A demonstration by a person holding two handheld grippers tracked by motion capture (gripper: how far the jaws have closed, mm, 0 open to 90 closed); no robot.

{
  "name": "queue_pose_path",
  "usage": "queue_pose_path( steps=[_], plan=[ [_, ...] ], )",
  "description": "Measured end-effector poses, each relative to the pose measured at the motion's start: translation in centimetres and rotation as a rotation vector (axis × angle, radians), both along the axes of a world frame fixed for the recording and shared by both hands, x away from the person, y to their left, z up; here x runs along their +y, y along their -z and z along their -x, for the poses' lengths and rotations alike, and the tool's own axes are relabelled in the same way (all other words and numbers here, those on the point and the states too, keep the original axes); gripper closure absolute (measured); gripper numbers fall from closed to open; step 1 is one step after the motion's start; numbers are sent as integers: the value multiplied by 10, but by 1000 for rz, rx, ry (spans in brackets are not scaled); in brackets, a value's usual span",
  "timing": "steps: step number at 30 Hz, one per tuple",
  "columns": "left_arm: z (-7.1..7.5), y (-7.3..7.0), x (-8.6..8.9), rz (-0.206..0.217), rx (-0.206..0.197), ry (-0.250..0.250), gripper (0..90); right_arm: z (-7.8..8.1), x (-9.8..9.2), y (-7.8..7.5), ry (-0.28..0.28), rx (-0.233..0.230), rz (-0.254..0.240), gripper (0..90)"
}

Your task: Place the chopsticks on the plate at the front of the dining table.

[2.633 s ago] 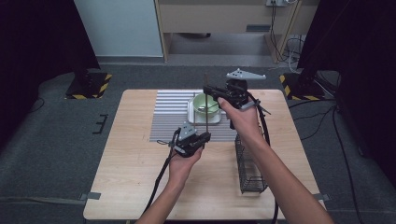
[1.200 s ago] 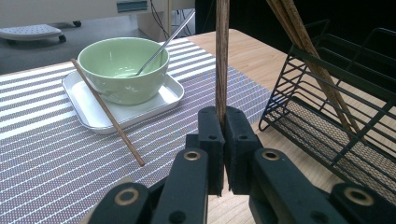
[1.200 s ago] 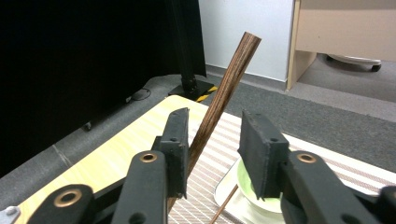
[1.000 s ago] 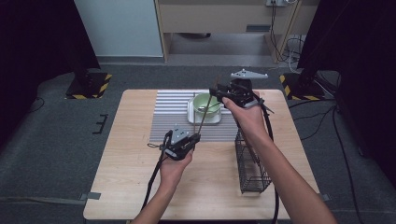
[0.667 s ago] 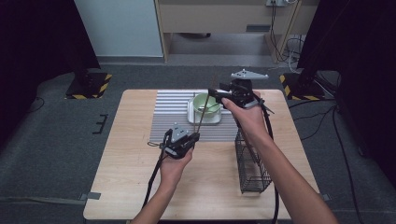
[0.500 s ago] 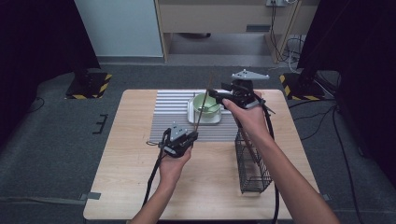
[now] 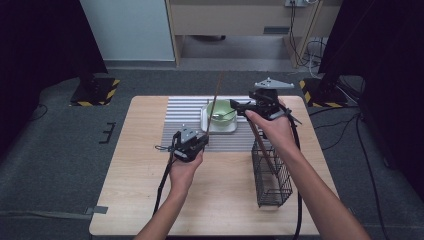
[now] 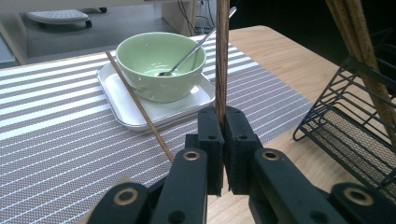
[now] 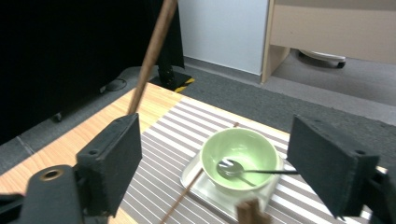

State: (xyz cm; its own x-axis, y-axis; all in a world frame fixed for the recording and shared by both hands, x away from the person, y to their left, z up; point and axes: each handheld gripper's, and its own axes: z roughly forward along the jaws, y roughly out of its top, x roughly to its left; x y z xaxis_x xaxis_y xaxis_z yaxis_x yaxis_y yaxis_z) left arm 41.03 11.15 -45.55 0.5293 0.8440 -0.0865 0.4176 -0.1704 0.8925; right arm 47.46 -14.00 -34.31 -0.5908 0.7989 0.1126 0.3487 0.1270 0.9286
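My left gripper (image 7: pixel 201 140) (image 8: pixel 223 123) is shut on a brown chopstick (image 7: pixel 214 102) (image 8: pixel 222 56) (image 9: pixel 152 51), held upright over the striped mat's front edge. My right gripper (image 7: pixel 239 109) (image 9: pixel 222 158) hangs above the basket's far end; its jaws have just been opening and stand wide apart with nothing pressed between them. Below it a second chopstick (image 7: pixel 261 145) (image 8: pixel 359 28) (image 9: pixel 247 210) leans in the black wire basket (image 7: pixel 272 175) (image 8: pixel 345 126). A third chopstick (image 8: pixel 140 109) (image 9: pixel 187 193) lies on the mat, against the tray.
A green bowl (image 7: pixel 220 109) (image 8: pixel 161 74) (image 9: pixel 238 144) with a metal spoon (image 9: pixel 243 170) sits on a white tray (image 8: pixel 116 93), on the grey striped mat (image 7: pixel 185 112) at the table's far middle. Bare wood lies left of and in front of the mat.
The right gripper's jaws have spread apart and the chopstick now rests in the basket. The left gripper and its upright chopstick have shifted a little to the left.
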Motion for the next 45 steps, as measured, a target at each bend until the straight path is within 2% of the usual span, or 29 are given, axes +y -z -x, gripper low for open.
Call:
queue_pose_path(
  steps=[3, 10, 13, 18, 26, 36, 45],
  plan=[
    [-1, 0, 1, -4, 2, -8, 861, 0, -12, 2, 21, -13, 23, 143],
    [-5, 1, 1, -14, -7, -28, 861, -3, -50, 12, 76, 5, 2, 114],
    [-7, 2, 2, -13, -6, -37, 861, -4, -63, 16, 87, 18, 25, 100],
    [-10, 4, 1, -19, -1, -52, 861, -5, -91, 29, 136, 28, 30, 98],
    [-14, 7, 0, -32, 5, -65, 861, -5, -128, 55, 202, 60, 22, 100],
    [-13, 7, -2, -34, 1, -60, 861, 2, -162, 95, 253, 117, 28, 104],
    [-13, 7, -3, -39, 4, -59, 860, 8, -173, 132, 289, 167, 33, 113]
  ],
)
